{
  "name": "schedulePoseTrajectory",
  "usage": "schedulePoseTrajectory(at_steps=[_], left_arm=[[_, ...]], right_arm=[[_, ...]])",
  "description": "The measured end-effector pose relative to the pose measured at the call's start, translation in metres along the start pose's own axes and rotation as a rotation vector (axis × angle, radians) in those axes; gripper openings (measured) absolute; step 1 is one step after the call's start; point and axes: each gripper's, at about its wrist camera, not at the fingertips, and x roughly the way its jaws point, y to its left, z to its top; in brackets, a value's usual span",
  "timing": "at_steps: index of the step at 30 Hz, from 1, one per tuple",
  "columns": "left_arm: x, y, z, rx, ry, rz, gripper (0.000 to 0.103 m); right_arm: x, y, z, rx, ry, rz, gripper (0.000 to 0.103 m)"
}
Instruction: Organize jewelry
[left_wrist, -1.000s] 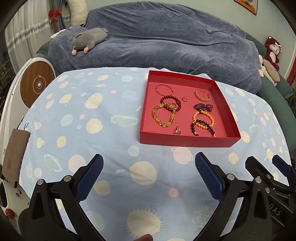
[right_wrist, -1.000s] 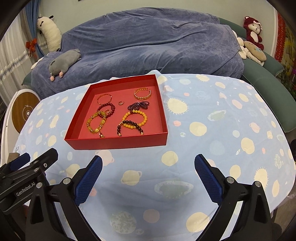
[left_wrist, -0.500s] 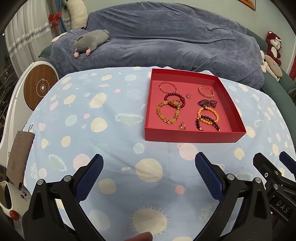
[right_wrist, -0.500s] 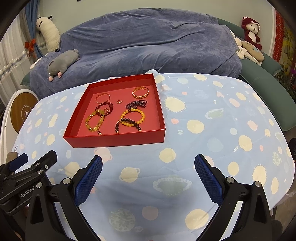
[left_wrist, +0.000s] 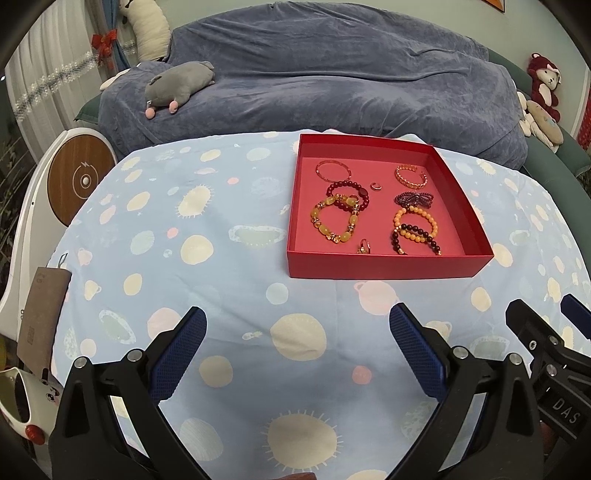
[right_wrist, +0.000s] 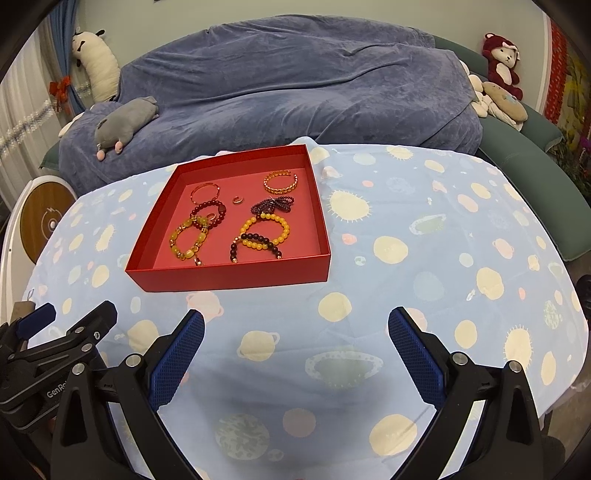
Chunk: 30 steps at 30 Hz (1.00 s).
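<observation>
Pulled back from red tray (left_wrist: 384, 264) vs 1 s ago, both grippers, left (left_wrist: 297, 334) & right (right_wrist: 295, 332), fingers wide w/ nothing held, jewelry (left_wrist: 334, 221) lying in tray on counter, prob. sorting done.

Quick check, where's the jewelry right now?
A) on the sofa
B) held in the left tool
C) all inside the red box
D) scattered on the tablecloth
C: the bracelets and rings all lie inside the red box; both the left tool and the right tool are open and empty.
</observation>
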Motion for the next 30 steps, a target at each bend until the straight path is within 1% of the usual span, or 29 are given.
schedulePoseTrajectory(at_steps=[15, 30], left_arm=[[0.0007, 0.0007, -0.0011, -0.011, 0.002, 0.001, 0.095], [0.0024, -0.0037, -0.0003, 0.005, 0.005, 0.0, 0.095]], right_arm=[[0.0005, -0.0003, -0.002, 0.002, 0.002, 0.001, 0.096], [0.0034, 0.0009, -0.0057, 0.004, 0.006, 0.001, 0.096]])
